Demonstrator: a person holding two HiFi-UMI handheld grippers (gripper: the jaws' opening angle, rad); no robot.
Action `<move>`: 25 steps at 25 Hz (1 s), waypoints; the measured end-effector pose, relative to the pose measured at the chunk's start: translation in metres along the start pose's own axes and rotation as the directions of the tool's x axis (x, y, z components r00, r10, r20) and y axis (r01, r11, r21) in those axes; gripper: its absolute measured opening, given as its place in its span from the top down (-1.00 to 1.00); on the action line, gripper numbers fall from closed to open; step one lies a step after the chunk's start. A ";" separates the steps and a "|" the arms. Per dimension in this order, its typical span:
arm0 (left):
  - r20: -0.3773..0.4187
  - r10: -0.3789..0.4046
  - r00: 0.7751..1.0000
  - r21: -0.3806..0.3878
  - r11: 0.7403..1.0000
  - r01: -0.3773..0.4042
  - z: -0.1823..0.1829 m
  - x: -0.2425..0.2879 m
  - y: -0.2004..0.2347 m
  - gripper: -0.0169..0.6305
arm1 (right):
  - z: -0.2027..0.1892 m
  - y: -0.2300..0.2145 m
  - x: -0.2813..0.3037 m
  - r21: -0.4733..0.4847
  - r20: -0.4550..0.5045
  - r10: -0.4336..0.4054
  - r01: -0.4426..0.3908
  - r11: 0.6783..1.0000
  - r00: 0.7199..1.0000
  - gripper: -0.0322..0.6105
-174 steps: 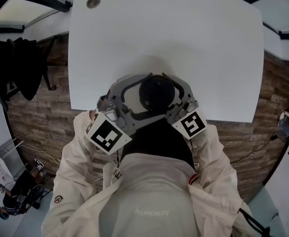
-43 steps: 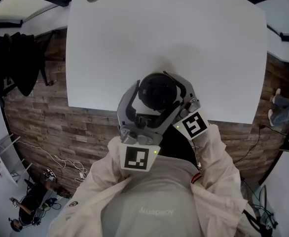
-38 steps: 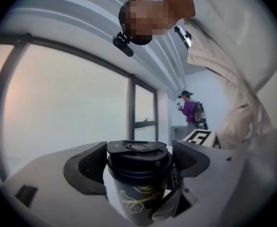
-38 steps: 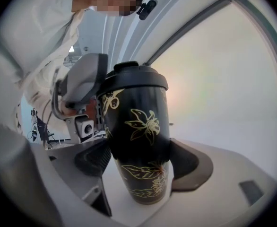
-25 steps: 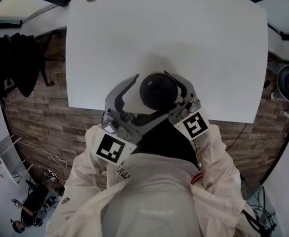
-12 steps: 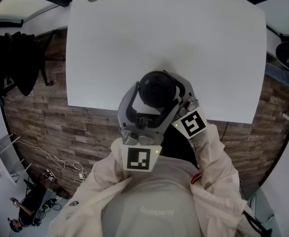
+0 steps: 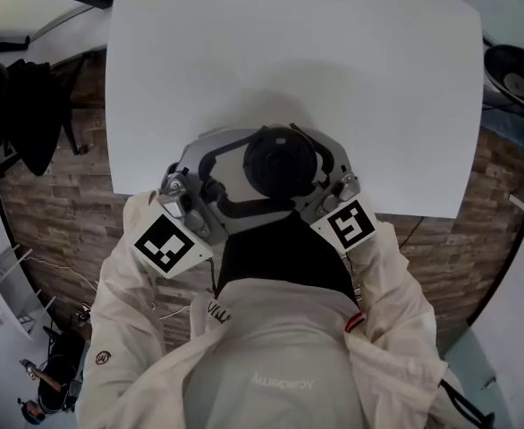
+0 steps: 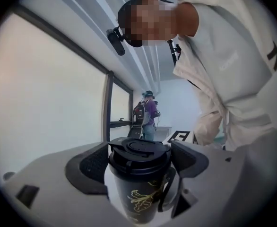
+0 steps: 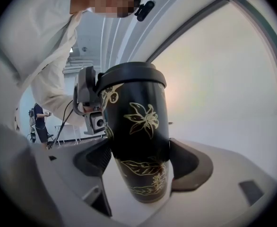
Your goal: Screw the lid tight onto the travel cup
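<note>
Cup (image 9: 137, 126): upright at the near edge of the table (image 7: 360, 79). Your right claw (image 9: 139, 161) clamps its body, and your left claw (image 8: 139, 163) is closed on the lid (image 8: 139, 148). Judged rigid, glossy and likely slippery. Hold the body firmly and grip the lid by its rim.

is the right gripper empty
No, the right gripper is closed on the dark body of the travel cup, with a pad against each side.
</note>
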State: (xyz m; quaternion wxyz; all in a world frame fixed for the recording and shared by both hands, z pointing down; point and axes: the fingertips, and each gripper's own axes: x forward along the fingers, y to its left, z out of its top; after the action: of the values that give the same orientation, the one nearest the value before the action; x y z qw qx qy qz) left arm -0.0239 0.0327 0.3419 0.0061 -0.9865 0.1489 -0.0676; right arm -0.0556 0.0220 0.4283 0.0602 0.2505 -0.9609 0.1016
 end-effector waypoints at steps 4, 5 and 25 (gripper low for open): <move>-0.031 0.107 0.994 -0.074 0.991 -0.109 -0.004 -0.009 0.004 -0.34 | 0.001 0.000 0.003 -0.008 0.006 -0.006 0.006 1.000 1.000 -0.34; -0.041 0.167 0.985 -0.097 0.981 -0.171 -0.005 -0.013 0.005 -0.34 | 0.001 0.001 0.002 -0.013 0.003 -0.006 0.006 1.000 1.000 -0.34; -0.072 0.484 0.872 -0.008 0.874 -0.486 -0.006 0.000 -0.001 -0.34 | -0.002 0.003 0.000 -0.001 0.004 -0.017 0.017 1.000 1.000 -0.33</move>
State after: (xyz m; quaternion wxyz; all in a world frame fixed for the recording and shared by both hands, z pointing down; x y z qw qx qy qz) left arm -0.0247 0.0340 0.3474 0.0052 -0.9148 0.3925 -0.0956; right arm -0.0568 0.0252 0.4295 0.0593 0.2589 -0.9589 0.1000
